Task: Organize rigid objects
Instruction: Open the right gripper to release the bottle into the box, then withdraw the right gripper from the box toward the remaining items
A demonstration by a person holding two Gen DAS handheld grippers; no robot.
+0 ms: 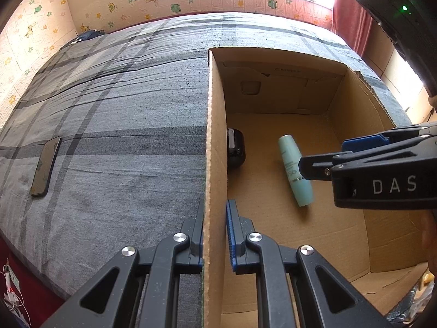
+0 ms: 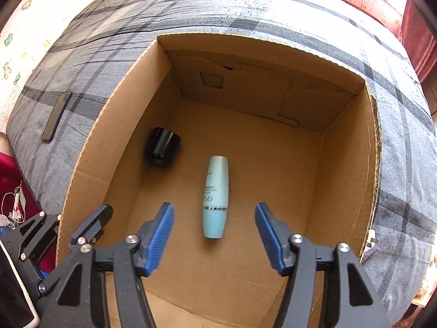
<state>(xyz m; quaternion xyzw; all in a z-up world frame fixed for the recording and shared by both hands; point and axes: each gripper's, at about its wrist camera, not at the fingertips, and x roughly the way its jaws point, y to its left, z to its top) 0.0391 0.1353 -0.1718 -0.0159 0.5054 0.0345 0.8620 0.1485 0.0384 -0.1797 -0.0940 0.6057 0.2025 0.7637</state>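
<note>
An open cardboard box (image 1: 215,142) (image 2: 114,104) stands on a grey plaid bed. Inside it lie a light blue bottle (image 2: 215,196) (image 1: 293,169) on its side and a black cup (image 2: 162,147) (image 1: 235,147) near the left wall. My left gripper (image 1: 215,218) is shut on the box's left wall, one finger on each side; it also shows at the lower left of the right wrist view (image 2: 82,232). My right gripper (image 2: 214,218) is open and empty, above the box, straddling the near end of the bottle without touching it. It shows from the side in the left wrist view (image 1: 322,155).
A dark phone (image 1: 46,167) (image 2: 56,117) lies on the bed (image 1: 123,109) left of the box. Patterned walls and a window stand behind the bed, a red curtain (image 1: 352,13) at the right. White cables (image 2: 15,205) lie on the red floor at the lower left.
</note>
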